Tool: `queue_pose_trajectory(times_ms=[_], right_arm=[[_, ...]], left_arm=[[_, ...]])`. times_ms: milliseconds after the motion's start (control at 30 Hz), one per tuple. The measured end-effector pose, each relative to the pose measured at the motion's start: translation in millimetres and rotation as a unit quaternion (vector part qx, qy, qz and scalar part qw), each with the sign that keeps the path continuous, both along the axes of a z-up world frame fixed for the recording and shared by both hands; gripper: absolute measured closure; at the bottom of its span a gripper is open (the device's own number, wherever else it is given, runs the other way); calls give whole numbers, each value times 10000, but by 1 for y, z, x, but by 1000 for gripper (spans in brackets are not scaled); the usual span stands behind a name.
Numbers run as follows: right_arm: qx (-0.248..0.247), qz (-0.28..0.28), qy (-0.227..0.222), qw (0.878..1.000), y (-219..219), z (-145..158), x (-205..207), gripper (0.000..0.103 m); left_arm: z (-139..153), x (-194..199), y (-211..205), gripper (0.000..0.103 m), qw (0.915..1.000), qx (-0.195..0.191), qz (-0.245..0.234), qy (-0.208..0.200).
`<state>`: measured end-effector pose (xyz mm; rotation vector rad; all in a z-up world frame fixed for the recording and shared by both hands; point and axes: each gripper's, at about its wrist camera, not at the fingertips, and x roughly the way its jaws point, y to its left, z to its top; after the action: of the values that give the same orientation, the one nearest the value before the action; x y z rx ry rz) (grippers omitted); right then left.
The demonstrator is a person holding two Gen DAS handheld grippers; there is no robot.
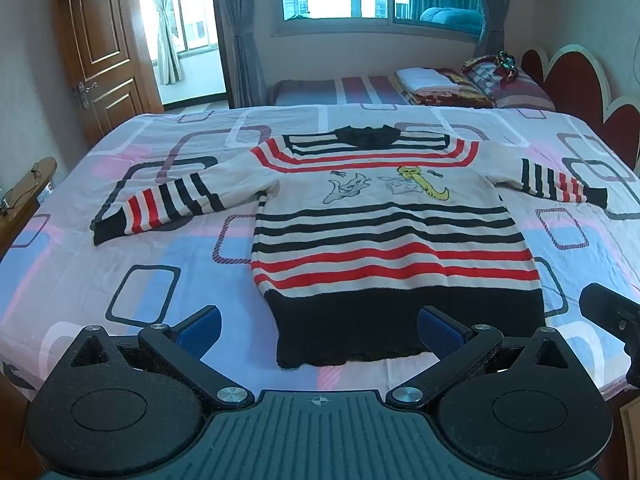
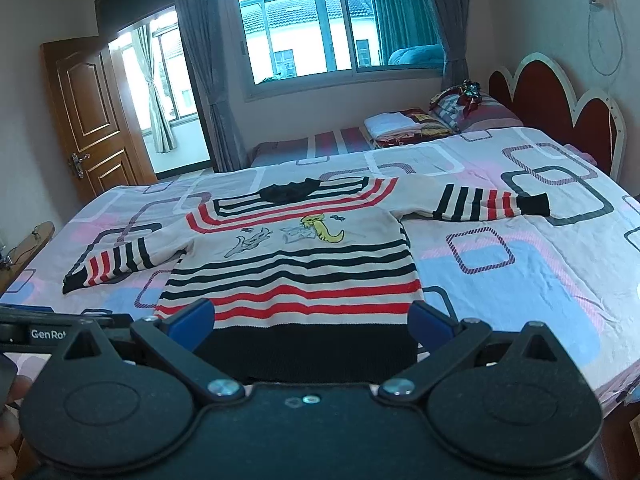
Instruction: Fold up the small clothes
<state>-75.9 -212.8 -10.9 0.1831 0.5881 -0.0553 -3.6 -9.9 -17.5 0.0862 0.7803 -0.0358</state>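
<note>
A small striped sweater, cream with black and red bands, a black hem and cartoon animals on the chest, lies flat and face up on the bed with both sleeves spread out. My left gripper hovers open just before the black hem, nothing between its blue pads. My right gripper is open too, over the hem, holding nothing. The right gripper's black body shows at the right edge of the left wrist view.
The bed sheet is patterned with rounded rectangles. Folded blankets and pillows lie at the far side by a red headboard. A wooden door stands at the left. A hand shows at the lower left.
</note>
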Motion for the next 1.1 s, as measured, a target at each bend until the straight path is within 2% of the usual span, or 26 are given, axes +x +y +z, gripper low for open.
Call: queue_pose_trajectory(times_ms=[1100], right_arm=[[-41, 3, 26, 10000, 1, -2, 6, 1]], left_arm=[[-5, 9, 2, 0, 10000, -4, 21, 34]])
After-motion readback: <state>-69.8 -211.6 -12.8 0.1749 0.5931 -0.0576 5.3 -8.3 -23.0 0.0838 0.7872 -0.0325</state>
